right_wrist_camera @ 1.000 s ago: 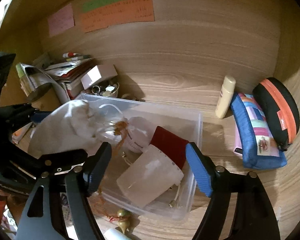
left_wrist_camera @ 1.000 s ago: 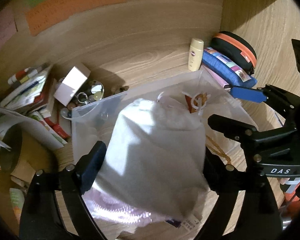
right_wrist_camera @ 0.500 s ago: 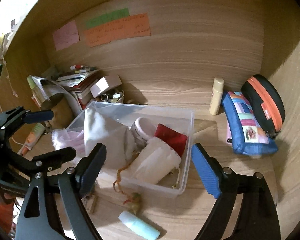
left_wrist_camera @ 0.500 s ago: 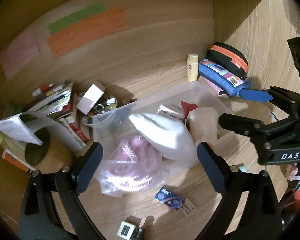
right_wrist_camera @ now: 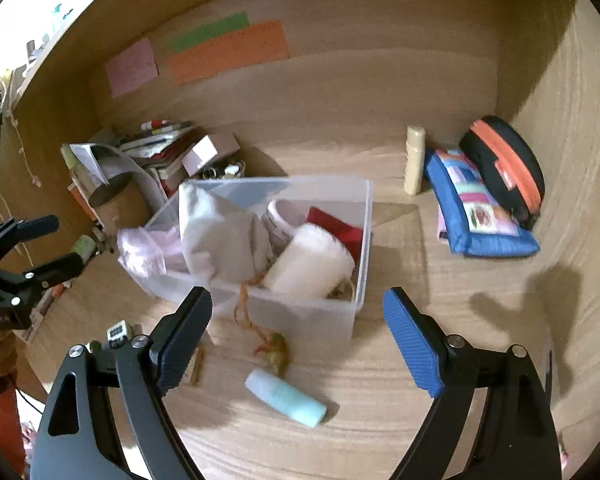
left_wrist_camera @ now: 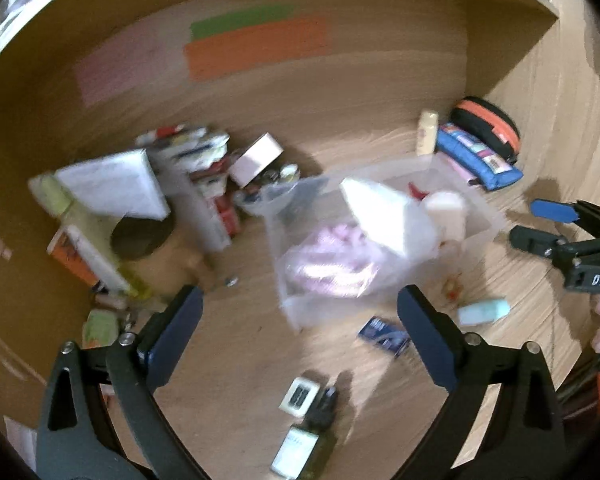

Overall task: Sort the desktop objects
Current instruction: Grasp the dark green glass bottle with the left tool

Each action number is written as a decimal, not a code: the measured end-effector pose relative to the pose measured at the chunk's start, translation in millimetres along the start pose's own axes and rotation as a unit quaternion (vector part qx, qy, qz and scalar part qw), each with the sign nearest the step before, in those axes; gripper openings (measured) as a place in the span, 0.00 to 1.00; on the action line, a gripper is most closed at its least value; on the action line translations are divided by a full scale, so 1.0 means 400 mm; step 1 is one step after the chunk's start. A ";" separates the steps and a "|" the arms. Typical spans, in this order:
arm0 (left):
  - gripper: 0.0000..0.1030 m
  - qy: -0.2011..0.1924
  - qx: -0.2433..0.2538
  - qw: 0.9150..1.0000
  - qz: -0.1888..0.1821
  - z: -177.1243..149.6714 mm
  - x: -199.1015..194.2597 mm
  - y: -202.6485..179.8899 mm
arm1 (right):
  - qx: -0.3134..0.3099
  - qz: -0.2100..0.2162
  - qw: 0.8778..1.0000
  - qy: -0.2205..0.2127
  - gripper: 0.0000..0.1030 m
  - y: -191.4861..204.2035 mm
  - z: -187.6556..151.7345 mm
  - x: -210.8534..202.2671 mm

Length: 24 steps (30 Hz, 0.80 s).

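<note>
Right wrist view: one clear bin (right_wrist_camera: 356, 240) mid-desk, holding one white cloth bag (right_wrist_camera: 216, 236), one white roll (right_wrist_camera: 310, 260), one red item (right_wrist_camera: 336, 226). Two pouches (right_wrist_camera: 480, 204) right of it. One mint tube (right_wrist_camera: 286, 398) in front. Your right gripper (right_wrist_camera: 296, 344) and left gripper (left_wrist_camera: 300, 344) both gape wide, empty.

The wooden desk (right_wrist_camera: 440, 280) carries a clear plastic bin (right_wrist_camera: 356, 240) near its middle, with a pale green tube (right_wrist_camera: 286, 398) and a small gold trinket on an orange cord (right_wrist_camera: 276, 354) lying just in front of it. At the back right a cream bottle (right_wrist_camera: 414, 164) stands upright beside a blue pencil case (right_wrist_camera: 480, 208) and a black and orange pouch (right_wrist_camera: 508, 160). At the back left lie a stack of books (right_wrist_camera: 160, 152), a small box (right_wrist_camera: 208, 152) and a cardboard tube (right_wrist_camera: 116, 200), while a dark bottle (left_wrist_camera: 308, 440), a small white gadget (left_wrist_camera: 300, 394) and a blue packet (left_wrist_camera: 384, 336) lie nearer the front.
</note>
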<state>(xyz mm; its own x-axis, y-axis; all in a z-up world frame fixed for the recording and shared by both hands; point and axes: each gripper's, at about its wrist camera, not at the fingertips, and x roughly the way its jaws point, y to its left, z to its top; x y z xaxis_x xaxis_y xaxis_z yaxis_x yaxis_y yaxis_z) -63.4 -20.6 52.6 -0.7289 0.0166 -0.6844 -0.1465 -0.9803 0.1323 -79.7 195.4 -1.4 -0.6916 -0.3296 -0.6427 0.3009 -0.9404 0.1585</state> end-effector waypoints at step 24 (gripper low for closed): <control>0.96 0.087 -0.005 0.996 -0.010 -0.294 0.049 0.001 | -0.059 -0.038 0.991 0.115 0.81 0.068 -0.166 0.158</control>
<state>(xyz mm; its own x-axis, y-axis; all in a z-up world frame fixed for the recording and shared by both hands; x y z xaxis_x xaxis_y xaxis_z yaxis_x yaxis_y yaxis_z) 1.1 -43.9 -45.0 -0.5984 0.0029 -0.8012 -0.1520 -0.9822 0.1100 -71.7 154.4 -87.6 -0.5505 -0.2180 -0.8059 0.3386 -0.9406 0.0232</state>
